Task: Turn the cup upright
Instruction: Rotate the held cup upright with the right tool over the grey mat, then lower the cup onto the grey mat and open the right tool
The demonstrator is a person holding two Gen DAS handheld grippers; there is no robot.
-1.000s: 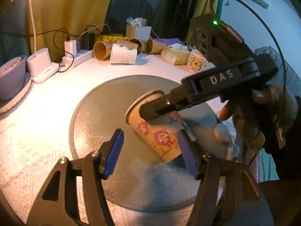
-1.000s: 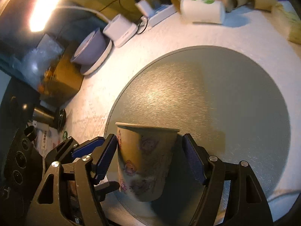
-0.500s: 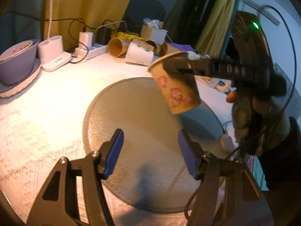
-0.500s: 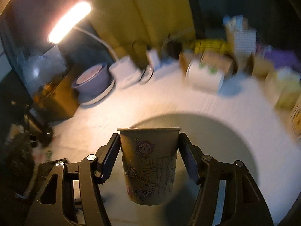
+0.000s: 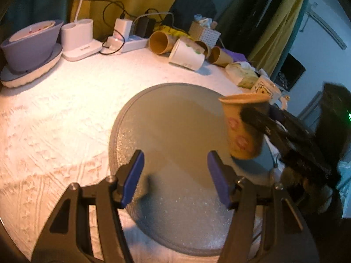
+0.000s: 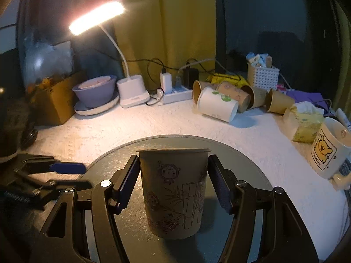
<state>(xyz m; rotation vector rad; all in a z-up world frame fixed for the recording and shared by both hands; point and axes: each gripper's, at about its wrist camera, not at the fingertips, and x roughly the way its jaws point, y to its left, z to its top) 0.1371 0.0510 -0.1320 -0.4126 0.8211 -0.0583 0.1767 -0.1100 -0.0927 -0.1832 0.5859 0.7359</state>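
A tan paper cup with cartoon prints (image 6: 174, 192) stands upright, mouth up, between the blue pads of my right gripper (image 6: 174, 186), which is shut on its sides. Its base is at or just above the round grey mat (image 6: 241, 160). In the left wrist view the cup (image 5: 242, 127) sits at the mat's right edge (image 5: 166, 118) with the right gripper's black fingers (image 5: 269, 127) around it. My left gripper (image 5: 175, 175) is open and empty over the mat's near part, left of the cup.
Several paper cups (image 6: 217, 104) lie on their sides at the back of the white table. A lamp base (image 6: 132, 92), purple bowl (image 6: 94, 91), power strip (image 6: 175, 93), white basket (image 6: 263, 76), tissue pack (image 6: 306, 122) and bear mug (image 6: 329, 151) ring the mat.
My right gripper took the lying cup, lifted it, turned it upright and brought it down at the mat's right side. My left gripper stayed open.
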